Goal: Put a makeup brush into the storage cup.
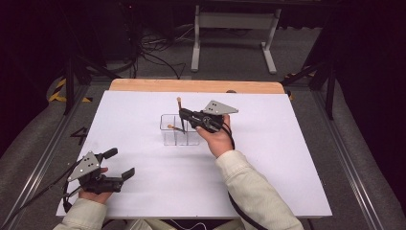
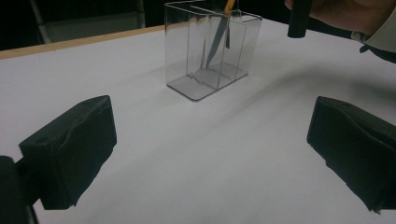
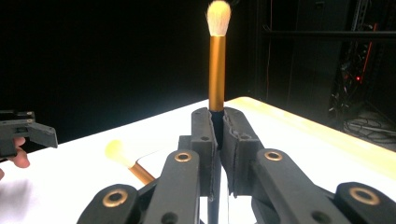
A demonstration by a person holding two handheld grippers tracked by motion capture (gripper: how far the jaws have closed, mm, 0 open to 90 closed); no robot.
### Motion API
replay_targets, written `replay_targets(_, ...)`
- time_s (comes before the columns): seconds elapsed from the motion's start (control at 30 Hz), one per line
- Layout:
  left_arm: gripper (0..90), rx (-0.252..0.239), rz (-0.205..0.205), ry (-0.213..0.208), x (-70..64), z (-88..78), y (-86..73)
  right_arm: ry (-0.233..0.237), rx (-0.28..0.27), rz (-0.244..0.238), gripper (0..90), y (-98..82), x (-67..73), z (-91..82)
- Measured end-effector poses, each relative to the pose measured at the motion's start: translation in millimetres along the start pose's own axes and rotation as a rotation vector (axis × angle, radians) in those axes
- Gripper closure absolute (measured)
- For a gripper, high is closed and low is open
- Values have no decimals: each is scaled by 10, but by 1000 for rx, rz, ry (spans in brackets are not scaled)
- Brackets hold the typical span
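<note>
Nearest the high camera, two forearms in cream-coloured sleeves come in from the bottom edge over a white rectangular table top. At the near left corner of the table, the person's left hand rests on the surface holding the left gripper, a black two-jaw tool with a grey three-cornered plate on top. Its jaws stand wide apart with nothing between them and touch nothing; in the left gripper view the two black rubber-like pads sit far to either side with bare white table between them.

Farther in, near the middle of the table, stands a clear plastic rectangular organiser box divided into upright compartments. The right hand reaches to it from the right side and holds the right gripper just above the box. Its jaws are closed tight on the dark lower handle of a make-up brush with a gold metal ferrule and pale, fluffy bristles. This brush stands upright, bristles uppermost, its lower end going down into the box; which compartment cannot be told. A second make-up brush with a gold ferrule and pale bristles leans tilted inside the box, just beside the held one.

Beyond the box, a light wooden strip runs along the far table edge, then dark floor with a white metal frame and tangled black cables.
</note>
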State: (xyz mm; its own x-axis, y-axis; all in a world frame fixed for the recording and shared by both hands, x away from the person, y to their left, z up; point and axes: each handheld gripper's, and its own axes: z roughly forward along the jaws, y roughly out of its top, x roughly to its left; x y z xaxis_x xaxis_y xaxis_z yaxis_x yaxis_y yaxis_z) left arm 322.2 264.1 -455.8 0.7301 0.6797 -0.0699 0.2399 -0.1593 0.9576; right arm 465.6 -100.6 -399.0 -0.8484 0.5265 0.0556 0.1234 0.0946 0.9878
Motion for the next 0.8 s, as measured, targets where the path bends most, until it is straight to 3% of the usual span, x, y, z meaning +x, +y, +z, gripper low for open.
replay_targets(0.4,19,1,0,1,0,1,0,21,30,13,817,-45,37,5)
replay_targets(0.5,19,-1,-2,0,1,1,1,41,36,32,646,-42,41,-5)
replay_targets(0.53,19,-1,-2,0,1,1,1,41,36,32,646,-42,41,-5)
replay_targets(0.63,19,-2,-5,-2,2,2,1,42,37,31,465,-4,48,-74)
replay_targets(0.8,19,-2,-2,1,2,1,1,27,45,-1,335,88,53,-279)
